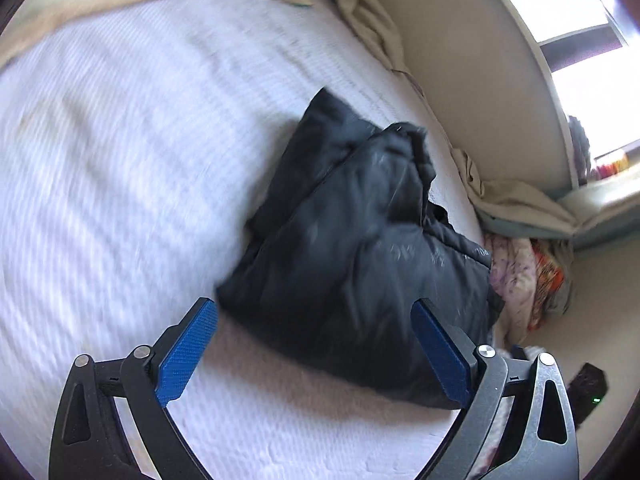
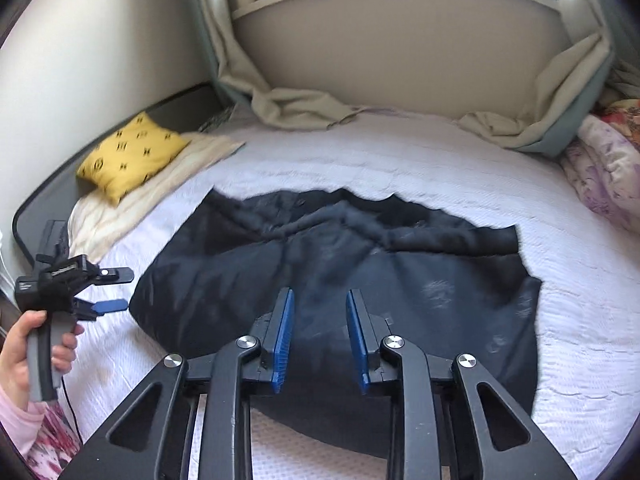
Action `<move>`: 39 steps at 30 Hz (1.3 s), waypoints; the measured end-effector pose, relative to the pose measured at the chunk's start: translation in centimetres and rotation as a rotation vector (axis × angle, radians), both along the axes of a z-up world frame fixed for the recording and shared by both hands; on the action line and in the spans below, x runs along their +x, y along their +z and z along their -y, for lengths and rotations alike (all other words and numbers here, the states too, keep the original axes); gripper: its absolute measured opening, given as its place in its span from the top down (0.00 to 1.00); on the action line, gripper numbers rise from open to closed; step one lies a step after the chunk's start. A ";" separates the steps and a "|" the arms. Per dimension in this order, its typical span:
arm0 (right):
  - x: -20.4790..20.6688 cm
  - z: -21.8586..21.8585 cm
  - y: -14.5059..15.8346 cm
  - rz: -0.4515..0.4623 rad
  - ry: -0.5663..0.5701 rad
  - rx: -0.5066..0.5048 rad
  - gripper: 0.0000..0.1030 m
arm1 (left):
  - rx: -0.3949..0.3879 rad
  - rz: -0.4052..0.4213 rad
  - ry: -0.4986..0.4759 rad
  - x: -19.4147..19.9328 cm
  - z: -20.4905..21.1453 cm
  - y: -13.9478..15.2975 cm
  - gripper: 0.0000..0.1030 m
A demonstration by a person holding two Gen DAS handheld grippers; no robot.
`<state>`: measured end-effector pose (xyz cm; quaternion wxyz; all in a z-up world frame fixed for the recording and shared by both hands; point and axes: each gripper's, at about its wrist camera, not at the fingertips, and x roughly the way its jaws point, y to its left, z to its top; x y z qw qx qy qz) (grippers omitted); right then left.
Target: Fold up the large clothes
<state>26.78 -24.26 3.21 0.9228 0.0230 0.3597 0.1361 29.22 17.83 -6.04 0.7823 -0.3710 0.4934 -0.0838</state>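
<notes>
Black puffy quilted jacket (image 2: 336, 280) is lying folded on the white textured bed (image 2: 460, 168). Left tool (image 1: 314, 320) is hanging released; right tool (image 2: 320, 304) is gripping nothing, pads apart.

Motion-smeared white bedspread (image 1: 120, 160) and dark jacket (image 1: 352, 248), small printed marks on its fabric unreadable.

Daylight floods my room from a window (image 1: 576, 56), blown out to pure white in both wrist views. My left camera is heavily smeared by motion blur: the white bedspread (image 1: 120, 160) streaks, and the dark jacket (image 1: 352, 248) looks soft. My right view is sharper, with mild blur. Fisheye lenses curve the walls, and black vignetting rings every corner.
</notes>
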 end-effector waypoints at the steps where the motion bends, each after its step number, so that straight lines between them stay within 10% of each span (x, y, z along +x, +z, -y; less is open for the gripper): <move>1: 0.0 -0.6 -0.6 -0.013 0.005 -0.006 0.78 | -0.016 -0.005 0.001 -0.5 0.1 -0.4 0.07; 12: 2.8 -2.3 -6.8 -0.123 -0.016 -0.085 0.78 | -0.250 -0.026 -0.012 -0.8 3.0 -4.4 0.09; 23: 4.1 -3.9 -11.5 -0.120 -0.030 -0.241 0.80 | -0.280 0.065 0.106 1.1 3.6 -5.6 0.11; 39: 4.6 -3.6 -12.3 -0.139 -0.024 -0.204 0.80 | -0.250 0.173 0.136 3.6 3.7 -5.7 0.59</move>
